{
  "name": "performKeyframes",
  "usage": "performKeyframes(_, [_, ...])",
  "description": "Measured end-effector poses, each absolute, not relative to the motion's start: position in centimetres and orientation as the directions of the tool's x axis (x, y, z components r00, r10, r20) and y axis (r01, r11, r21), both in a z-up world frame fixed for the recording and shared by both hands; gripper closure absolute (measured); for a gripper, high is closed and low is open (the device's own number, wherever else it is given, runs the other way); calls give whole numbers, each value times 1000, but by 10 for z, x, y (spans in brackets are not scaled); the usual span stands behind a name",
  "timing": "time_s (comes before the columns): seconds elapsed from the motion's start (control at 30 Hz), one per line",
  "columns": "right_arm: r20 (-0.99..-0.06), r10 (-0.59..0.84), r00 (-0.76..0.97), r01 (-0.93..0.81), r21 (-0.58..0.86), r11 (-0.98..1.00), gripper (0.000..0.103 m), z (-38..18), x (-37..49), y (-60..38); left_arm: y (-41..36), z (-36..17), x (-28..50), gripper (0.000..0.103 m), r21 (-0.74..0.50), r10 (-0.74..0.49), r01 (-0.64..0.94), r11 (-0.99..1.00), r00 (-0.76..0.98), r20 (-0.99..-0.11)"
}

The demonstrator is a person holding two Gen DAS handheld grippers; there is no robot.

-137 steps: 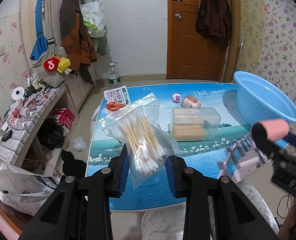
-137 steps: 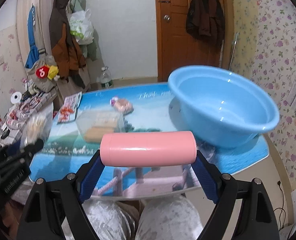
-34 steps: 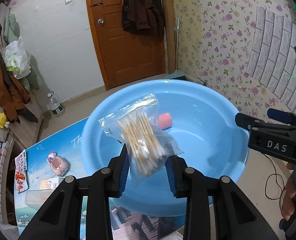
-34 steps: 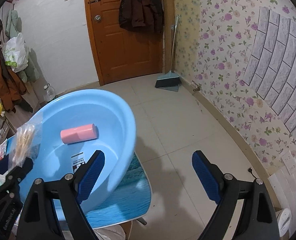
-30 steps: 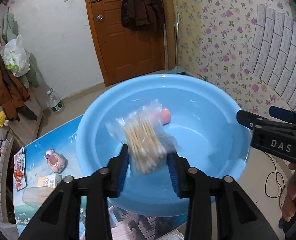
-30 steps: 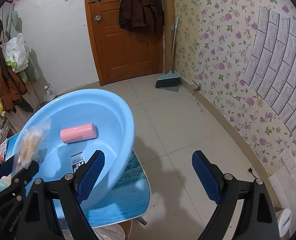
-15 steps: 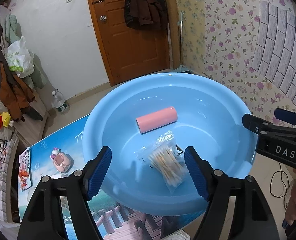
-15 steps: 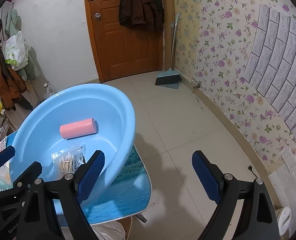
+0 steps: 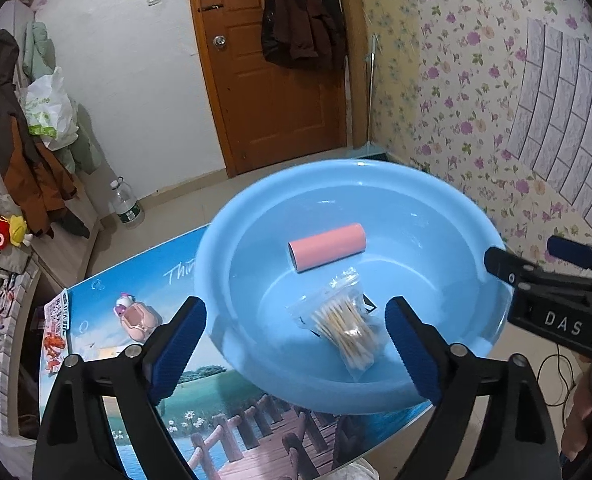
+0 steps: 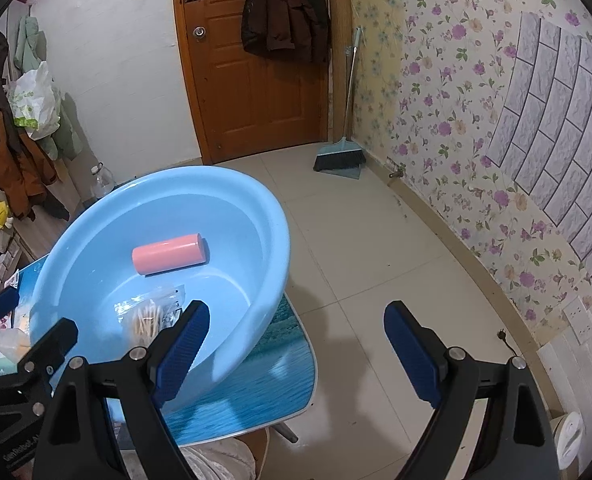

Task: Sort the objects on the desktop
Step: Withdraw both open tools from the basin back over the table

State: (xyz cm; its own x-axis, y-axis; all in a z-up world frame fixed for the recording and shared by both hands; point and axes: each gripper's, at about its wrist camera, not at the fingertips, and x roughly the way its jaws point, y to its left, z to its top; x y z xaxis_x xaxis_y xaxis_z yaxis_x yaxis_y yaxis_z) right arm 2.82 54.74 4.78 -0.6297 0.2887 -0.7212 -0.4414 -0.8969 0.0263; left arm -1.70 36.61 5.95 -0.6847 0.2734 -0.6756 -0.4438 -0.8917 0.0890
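Blue basin (image 9: 476, 236): swab bag (image 9: 348, 320) | right tongs (image 9: 536, 260): "DAS"

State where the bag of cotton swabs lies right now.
In the left wrist view, the bag of cotton swabs lies on the bottom of the blue basin, just in front of the pink cylinder.

Light-blue basin (image 9: 223, 240); pink cylinder (image 9: 327, 246); floral wallpaper (image 10: 448, 92).

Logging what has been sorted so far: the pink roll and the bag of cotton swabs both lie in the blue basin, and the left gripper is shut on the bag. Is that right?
Not quite. The left gripper is open and empty, as the left wrist view shows. The pink roll and the bag of cotton swabs do both lie in the blue basin.
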Motion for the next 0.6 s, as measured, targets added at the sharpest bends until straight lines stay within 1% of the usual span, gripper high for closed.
performKeyframes(0.1, [-722, 282, -632, -440, 35, -897, 13, 49, 29, 543, 356, 62, -16, 6, 73, 275, -431, -899, -688, -672])
performKeyframes(0.2, [-718, 277, -638, -441, 45, -897, 13, 51, 31, 535, 346, 64, -15, 4, 63, 270, -414, -908, -694, -668])
performKeyframes(0.6, [-697, 263, -667, -391, 28, -920, 13, 65, 36, 483, 313, 82, -3, 3, 56, 266, -383, -922, -732, -627])
